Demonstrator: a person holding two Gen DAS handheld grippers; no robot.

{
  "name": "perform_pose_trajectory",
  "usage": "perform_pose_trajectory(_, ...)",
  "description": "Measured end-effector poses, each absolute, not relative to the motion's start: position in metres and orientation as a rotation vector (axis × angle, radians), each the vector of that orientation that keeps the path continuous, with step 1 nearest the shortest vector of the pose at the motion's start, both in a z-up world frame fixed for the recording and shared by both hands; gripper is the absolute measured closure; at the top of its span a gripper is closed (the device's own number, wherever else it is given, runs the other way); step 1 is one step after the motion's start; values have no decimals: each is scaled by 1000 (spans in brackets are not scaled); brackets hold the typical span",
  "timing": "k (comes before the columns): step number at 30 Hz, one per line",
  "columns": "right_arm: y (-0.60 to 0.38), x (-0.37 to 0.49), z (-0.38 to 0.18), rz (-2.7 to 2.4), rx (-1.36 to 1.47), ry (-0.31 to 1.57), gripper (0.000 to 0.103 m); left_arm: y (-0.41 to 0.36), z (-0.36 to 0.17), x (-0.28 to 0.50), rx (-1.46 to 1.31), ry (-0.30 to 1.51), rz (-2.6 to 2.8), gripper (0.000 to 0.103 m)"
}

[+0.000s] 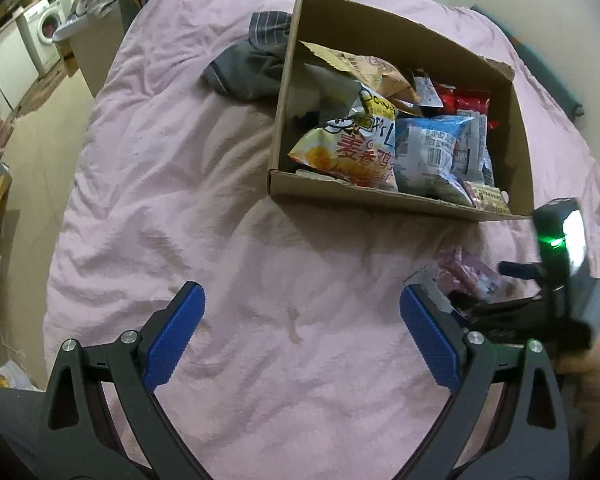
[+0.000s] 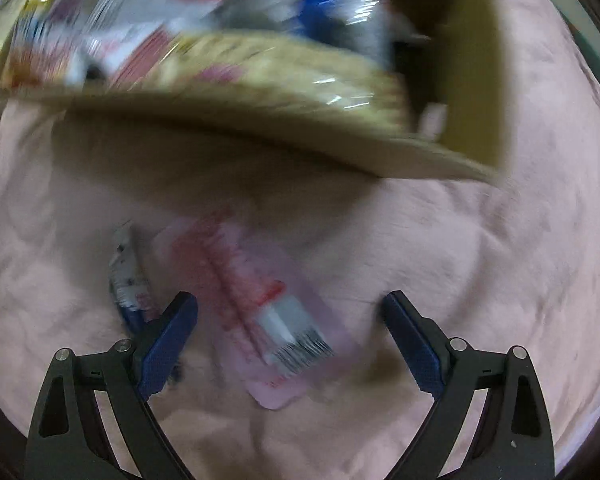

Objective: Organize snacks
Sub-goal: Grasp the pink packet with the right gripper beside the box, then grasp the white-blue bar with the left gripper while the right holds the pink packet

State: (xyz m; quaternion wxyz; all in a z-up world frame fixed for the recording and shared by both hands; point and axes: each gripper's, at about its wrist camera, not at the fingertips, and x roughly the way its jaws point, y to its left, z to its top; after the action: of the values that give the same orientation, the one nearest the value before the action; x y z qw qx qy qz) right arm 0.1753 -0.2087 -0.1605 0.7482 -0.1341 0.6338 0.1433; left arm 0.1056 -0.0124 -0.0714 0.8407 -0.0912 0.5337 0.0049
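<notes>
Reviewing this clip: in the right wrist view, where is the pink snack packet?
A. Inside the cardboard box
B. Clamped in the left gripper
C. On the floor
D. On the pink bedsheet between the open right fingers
D: the pink snack packet lies flat on the bedsheet, in front of the cardboard box, between the spread jaws of the right gripper, not gripped.

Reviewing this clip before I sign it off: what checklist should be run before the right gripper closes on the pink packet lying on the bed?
1. Right gripper open: ok.
2. Pink packet between its fingers: ok, though the picture is blurred.
3. Small white-and-blue packet clear of the grasp: cannot tell; it lies close by the left finger.
4. Left gripper open and holding nothing: ok.
5. Cardboard box has room: cannot tell; snack bags already pile up inside.
</notes>
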Motion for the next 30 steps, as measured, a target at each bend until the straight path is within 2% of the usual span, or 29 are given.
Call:
perform_pose_trajectory(5,-189,177,-164,333,-370,1366,7,-4,-71,106,-210,1132,21,6)
perform_pose_trajectory(6,-186,177,-164,340,-379,1360,9,-3,-71,107,-217,1135,24,6)
perform_pose_trajectory(7,-183,176,-165,346,-389,1357,14,0,-72,108,-228,1140,30,6)
perform_pose_trajectory(8,-180,175,-165,374,-384,1363,25,1,-73,108,-236,1144,33,6)
perform_pose_trajectory(10,-178,172,-161,389,-371,1366,38,4,-75,109,-259,1156,38,6)
perform_pose_trajectory(12,-175,164,-156,411,-364,1366,57,6,-75,110,-279,1160,39,6)
perform_pose_trajectory(13,-175,161,-153,418,-352,1365,59,6,-75,110,-288,1161,38,6)
perform_pose_trajectory(15,-175,155,-145,448,-287,1369,72,6,-75,111,-292,1161,37,6)
perform_pose_trajectory(17,-175,148,-139,471,-238,1370,80,5,-75,112,-289,1164,36,6)
perform_pose_trajectory(26,-172,130,-133,541,-85,1409,94,8,-85,109,-283,1189,52,6)
perform_pose_trajectory(30,-199,124,-113,528,25,1366,94,5,-96,107,-288,1230,50,6)
